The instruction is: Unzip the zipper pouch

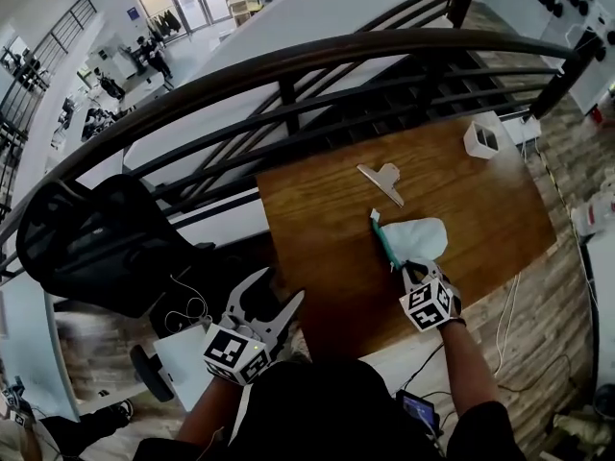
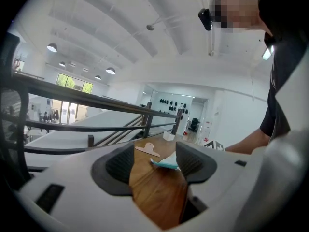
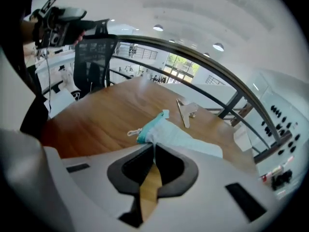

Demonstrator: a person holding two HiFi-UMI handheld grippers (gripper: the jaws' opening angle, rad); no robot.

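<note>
Your right claw [image 3: 153,148] is pinched shut on the near end of the zipper pouch [image 1: 419,237] on the table [image 1: 317,209], likely to hold it steady, while your left claw [image 1: 281,291] hangs open, empty.

White pouch [image 1: 425,236] w/ teal zip edge [image 1: 386,244] on wood table [image 1: 317,219], corner pinched by right gripper [image 1: 415,269].

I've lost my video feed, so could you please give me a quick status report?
Right hand-held gripper shut on corner of zipper pouch. Left hand-held gripper open, empty, off the table. Metal clip lies clear beyond pouch.
</note>
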